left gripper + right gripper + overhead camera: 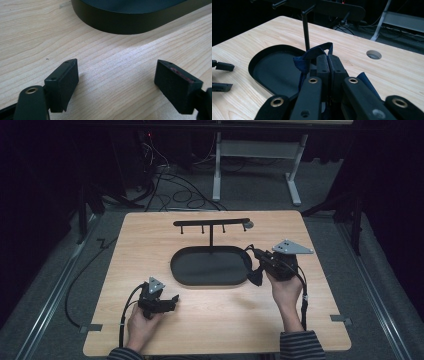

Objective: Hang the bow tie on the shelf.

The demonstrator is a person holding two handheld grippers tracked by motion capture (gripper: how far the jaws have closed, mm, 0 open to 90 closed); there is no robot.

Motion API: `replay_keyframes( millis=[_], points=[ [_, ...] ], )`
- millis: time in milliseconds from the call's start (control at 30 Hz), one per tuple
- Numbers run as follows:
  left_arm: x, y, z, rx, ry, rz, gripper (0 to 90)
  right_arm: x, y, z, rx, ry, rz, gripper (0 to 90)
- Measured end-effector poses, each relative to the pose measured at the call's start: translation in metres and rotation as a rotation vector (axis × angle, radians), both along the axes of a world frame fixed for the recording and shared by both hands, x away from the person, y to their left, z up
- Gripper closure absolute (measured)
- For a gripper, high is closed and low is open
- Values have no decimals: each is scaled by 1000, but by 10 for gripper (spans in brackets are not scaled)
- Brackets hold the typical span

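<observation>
A black oval tray (200,267) lies mid-table, and from its far side rises a black T-shaped stand (212,223) with several small hooks under its crossbar. My right gripper (253,253) hovers at the tray's right end, shut on a dark blue fabric strap (313,53). The strap loops up over the jaws, and its rest hangs below (255,277). The stand's post (305,30) and the tray (274,68) lie just beyond that loop. My left gripper (172,301) rests low near the tray's front left, open with nothing between its fingers (62,81). The tray's wall (120,23) is ahead of it.
A round grey hole (374,54) sits in the wooden table (150,240) behind the stand's right end. Small metal brackets (341,319) clip the table's front corners. Cables (170,190) and another table's white legs (217,165) are on the floor beyond.
</observation>
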State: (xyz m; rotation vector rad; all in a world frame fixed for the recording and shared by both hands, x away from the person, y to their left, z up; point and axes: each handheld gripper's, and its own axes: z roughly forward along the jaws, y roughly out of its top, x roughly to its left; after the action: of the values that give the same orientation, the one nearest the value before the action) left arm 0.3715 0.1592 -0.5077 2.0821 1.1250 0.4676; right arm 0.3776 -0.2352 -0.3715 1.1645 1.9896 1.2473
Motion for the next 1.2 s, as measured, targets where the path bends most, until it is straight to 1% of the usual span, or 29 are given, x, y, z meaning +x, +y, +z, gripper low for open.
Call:
replay_keyframes(
  millis=[133,567,600,700,933,1000,1200],
  points=[
    [0,0,0,0,0,0,200,4,2,3,-2,-6,1,895],
    [0,0,0,1,0,0,200,15,7,6,30,-18,1,895],
    [0,0,0,3,-1,-2,200,16,9,7,42,-19,1,895],
    [0,0,0,1,-2,-2,200,16,11,9,38,-20,-1,895],
    [0,0,0,0,-3,-14,201,14,10,18,37,-38,-22,895],
    [0,0,0,1,-3,-16,201,16,11,23,41,-44,-24,895],
    [0,0,0,0,-3,-15,201,24,16,33,21,-54,-26,895]
  ],
)
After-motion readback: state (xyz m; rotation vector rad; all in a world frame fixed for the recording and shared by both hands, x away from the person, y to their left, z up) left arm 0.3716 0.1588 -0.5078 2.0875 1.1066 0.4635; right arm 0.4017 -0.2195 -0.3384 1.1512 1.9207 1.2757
